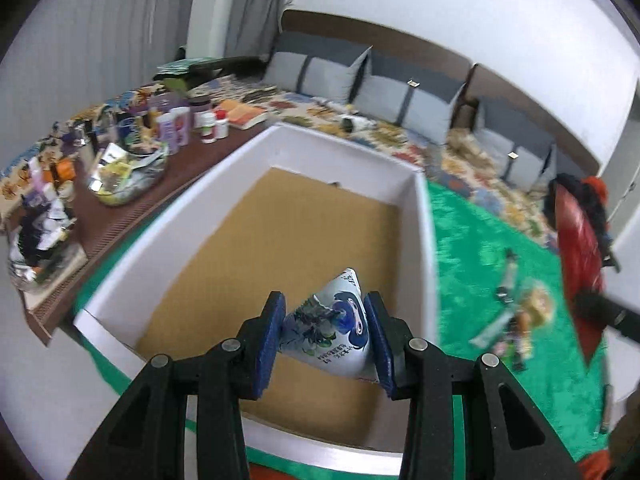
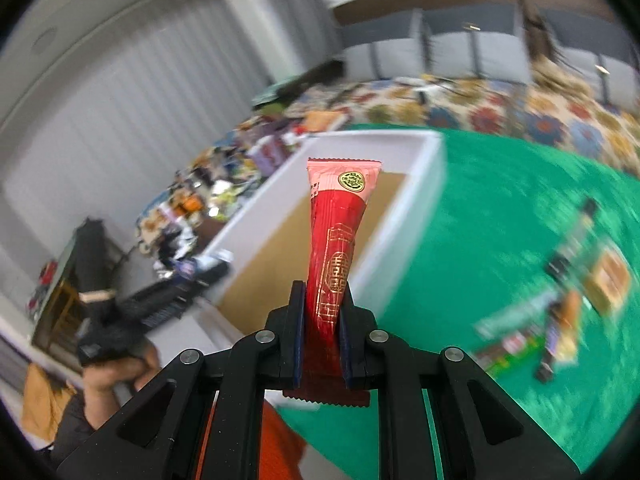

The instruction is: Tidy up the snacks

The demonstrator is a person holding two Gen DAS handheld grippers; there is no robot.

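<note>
Snacks (image 1: 516, 320) lie on green cloth (image 1: 480, 240) beside bed (image 1: 360, 120).

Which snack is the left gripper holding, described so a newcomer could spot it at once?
Start at the big white box with a brown cardboard floor, standing on the green cloth. Just over its near end, the left gripper is shut on a small puffy packet. It is white with blue flower print, unlike the long red packet in the right gripper and the loose snacks on the cloth.
</note>
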